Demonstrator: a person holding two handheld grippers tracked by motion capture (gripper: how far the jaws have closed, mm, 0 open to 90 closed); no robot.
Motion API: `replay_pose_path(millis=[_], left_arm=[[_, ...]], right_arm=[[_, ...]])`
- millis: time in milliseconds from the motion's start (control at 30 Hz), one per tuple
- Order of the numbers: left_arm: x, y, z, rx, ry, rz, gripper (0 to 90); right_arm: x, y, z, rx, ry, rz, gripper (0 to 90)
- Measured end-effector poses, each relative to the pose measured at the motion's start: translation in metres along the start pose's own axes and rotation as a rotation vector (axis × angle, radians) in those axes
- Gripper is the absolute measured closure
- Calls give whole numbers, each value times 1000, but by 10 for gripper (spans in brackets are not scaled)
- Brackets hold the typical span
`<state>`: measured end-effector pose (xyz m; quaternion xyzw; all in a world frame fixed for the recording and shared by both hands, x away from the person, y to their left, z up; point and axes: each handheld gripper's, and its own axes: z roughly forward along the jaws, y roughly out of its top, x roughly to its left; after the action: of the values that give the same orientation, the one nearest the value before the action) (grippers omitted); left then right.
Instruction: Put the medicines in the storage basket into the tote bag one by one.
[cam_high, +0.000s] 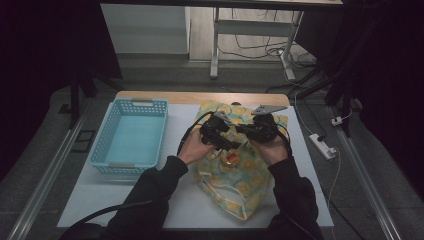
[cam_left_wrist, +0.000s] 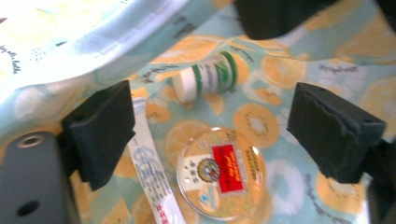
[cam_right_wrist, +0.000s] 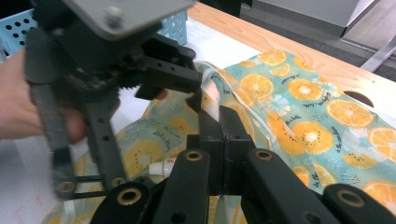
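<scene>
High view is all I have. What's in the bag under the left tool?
Observer: The left tool is open over a round tin with a clear lid and a red label, lying flat.
Operator: Anything else in there?
Observer: A small white bottle with green bands lies on its side beyond the tin.
Operator: Is the right tool gripping?
Observer: Yes. The right tool is shut on the bag's rim and holds the orange-print bag open.

High view overhead, gripper views close, sharing fruit-print bag (cam_high: 235, 175), somewhat blurred
</scene>
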<state>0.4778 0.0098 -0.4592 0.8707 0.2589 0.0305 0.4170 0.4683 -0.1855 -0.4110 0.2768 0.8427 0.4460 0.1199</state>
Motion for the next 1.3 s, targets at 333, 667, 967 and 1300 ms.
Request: replay_pose_path(millis=[333,667,967,1300], left_arm=[[-8,-6,-17,-33,-74,-7,0],[-14,-17,-31,-40,-80,16,0],[-19,-25,-42,-41,-137,18,0],[-33,-39,-50,-28,-93,62,0]], right_arm=[[1,0,1,5,6,-2,897],[3,1,2,9,8,-8,897],[4,1,3,10,11,-11,897],[5,0,3,14,14,-14,897]])
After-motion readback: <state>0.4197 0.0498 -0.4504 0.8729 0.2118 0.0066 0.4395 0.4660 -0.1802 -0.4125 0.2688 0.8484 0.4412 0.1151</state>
